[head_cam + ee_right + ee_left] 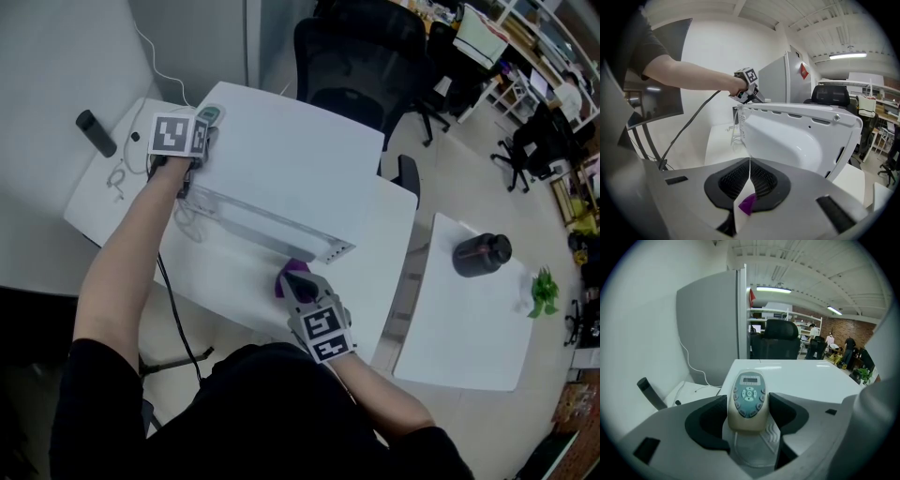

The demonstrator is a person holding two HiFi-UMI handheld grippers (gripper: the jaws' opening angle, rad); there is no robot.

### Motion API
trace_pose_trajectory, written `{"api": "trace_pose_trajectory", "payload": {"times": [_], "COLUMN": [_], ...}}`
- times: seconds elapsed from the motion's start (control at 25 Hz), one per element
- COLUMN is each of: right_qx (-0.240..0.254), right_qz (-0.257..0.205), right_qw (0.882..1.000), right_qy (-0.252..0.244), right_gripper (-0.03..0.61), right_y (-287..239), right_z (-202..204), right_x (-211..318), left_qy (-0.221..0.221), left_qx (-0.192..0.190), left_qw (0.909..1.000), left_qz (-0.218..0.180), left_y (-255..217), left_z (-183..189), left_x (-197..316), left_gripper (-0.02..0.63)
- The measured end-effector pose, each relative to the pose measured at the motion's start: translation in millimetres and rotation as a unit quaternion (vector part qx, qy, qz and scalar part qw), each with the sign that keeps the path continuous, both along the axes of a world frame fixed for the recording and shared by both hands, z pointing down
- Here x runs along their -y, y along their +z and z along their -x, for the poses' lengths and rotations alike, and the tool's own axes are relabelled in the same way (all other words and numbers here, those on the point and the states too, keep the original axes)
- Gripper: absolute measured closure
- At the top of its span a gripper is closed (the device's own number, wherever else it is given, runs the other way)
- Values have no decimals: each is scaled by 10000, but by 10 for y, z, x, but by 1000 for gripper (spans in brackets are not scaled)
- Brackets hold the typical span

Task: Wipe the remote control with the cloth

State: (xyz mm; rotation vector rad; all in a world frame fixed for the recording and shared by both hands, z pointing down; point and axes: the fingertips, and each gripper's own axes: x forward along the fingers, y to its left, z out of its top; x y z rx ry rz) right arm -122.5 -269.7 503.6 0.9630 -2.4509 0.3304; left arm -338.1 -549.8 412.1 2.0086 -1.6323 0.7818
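My right gripper has its jaws pressed together on the purple cloth. Only a small fold shows at the pinch, and the rest bunches just beyond the tips by the desk's near edge. My left gripper has its jaws closed on the lower body of the remote control. The remote's long axis runs straight out along the jaws, with the button face and small display turned up and its top end clear of the grip.

The remote sits over the desk's far left corner, well away from the cloth. A long white appliance casing lies between the two grippers. The cloth hand is the one that has to travel, I judge: diagonally across the casing, toward the far left. Alternatively, the left could bring the remote in.

My left forearm reaches out nearly straight along the desk's left side. My right forearm is folded in close to my body at the near edge, with the gripper aimed toward the casing.
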Motion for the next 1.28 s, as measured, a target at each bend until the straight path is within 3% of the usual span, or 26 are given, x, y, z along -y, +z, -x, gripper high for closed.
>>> {"api": "trace_pose_trajectory", "payload": {"times": [0.2, 0.36, 0.64, 0.76, 0.88, 1.0, 1.08, 1.28], "right_qx": [24, 4, -424, -823, -1150, -1374, -1454, -1481], "right_qz": [-30, -58, 214, 482, 868, 1123, 1331, 1564], "right_qw": [10000, 9999, 9987, 9952, 9892, 9835, 9796, 9761], "right_qy": [47, 91, 159, 226, 273, 363, 389, 306], "right_gripper": [554, 554, 546, 510, 354, 340, 290, 287], "right_y": [-37, -16, 343, 699, 1088, 1393, 1558, 1749], "right_z": [-6, -52, -202, -329, -439, -513, -528, -456], "right_x": [-1, 5, 40, 25, -12, 32, 75, 124], "left_qy": [35, 131, 752, 971, 1042, 1216, 1450, 1695], "left_qx": [-15, 24, 77, 150, 136, 217, 370, 592], "left_qw": [10000, 9992, 9906, 9859, 9852, 9842, 9810, 9790], "left_qz": [-68, -375, -1140, -1353, -1354, -1269, -1237, -969], "left_y": [-21, -122, -486, -447, -304, -66, 125, 705], "left_z": [1, -16, -260, -381, -490, -680, -869, -1154], "left_x": [-12, -149, -1039, -1659, -2316, -2849, -3090, -3413], "left_gripper": [373, 370, 371, 371, 371, 371, 371, 371]}}
